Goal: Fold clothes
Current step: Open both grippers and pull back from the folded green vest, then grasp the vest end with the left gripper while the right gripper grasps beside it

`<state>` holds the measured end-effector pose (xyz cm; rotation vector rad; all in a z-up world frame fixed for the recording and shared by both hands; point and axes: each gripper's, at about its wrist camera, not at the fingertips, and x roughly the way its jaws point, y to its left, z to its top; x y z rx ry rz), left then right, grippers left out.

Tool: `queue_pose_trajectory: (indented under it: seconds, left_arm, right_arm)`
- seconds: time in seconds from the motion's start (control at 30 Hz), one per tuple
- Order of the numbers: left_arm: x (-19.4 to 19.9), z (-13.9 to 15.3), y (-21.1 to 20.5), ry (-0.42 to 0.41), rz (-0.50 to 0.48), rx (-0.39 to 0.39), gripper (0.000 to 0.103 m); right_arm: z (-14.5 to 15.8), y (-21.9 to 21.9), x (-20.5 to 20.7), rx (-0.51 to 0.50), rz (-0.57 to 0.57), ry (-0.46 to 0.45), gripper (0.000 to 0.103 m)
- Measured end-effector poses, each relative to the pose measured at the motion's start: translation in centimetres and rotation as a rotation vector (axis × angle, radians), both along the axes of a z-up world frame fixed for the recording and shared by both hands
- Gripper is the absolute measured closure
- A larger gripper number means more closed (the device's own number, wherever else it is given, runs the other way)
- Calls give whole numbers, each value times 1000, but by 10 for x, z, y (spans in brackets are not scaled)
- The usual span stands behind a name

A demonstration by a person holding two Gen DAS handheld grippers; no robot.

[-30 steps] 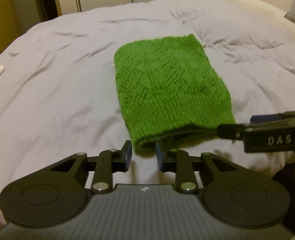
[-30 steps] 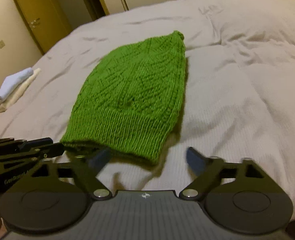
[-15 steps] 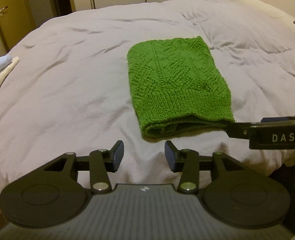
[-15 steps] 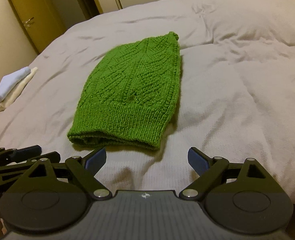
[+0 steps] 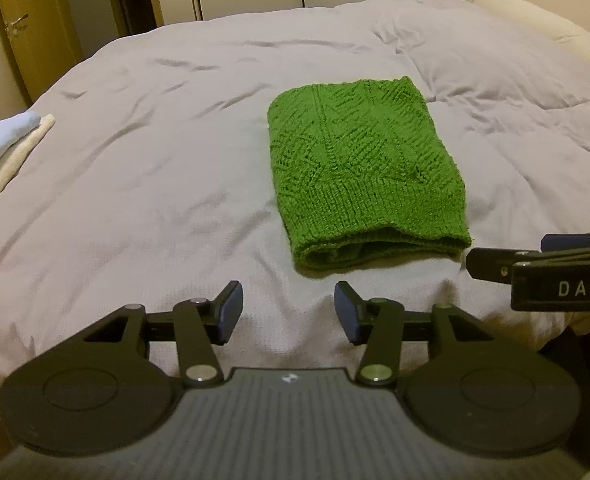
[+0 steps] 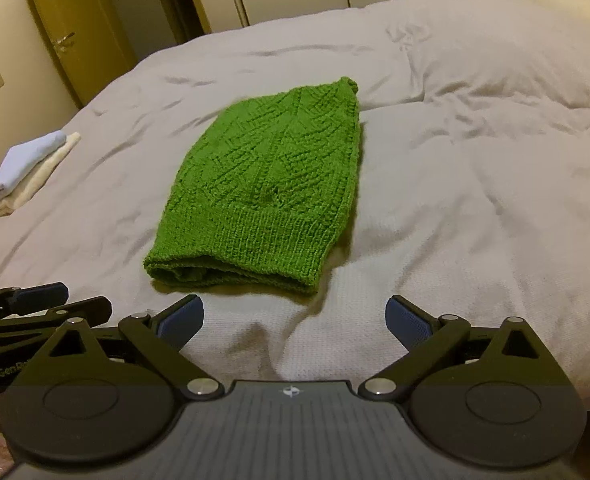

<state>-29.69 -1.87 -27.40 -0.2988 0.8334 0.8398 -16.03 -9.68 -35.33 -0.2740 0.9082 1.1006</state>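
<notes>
Bedroom with a grey duvet (image 5: 135, 220), left gripper (image 5: 287, 312) and right gripper (image 6: 295, 322) both spread wide and empty at its near edge, folded green knit (image 5: 359, 168) just beyond (apart from both), towels (image 5: 3, 152) far left.

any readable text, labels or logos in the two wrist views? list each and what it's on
"DAS": white letters on the side of the right tool, at the right edge of the left wrist view.
"GenR…": pale print on the left tool, cut off behind the right tool's body; the rest is unreadable.
Small round emblem on each tool's camera mount: a logo, no letters.
The green knit carries no visible tag.
</notes>
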Motion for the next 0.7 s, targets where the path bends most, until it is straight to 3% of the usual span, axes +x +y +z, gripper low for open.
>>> queue_pose_trajectory:
  seconds: [0.5, 0.7]
  left_arm:
    - [6, -14, 17, 20, -2, -46, 57]
    - [6, -8, 45, -40, -36, -66, 64]
  right_arm:
    - [-15, 9, 9, -57, -8, 19, 3]
    - [-15, 16, 36, -45, -60, 24, 3]
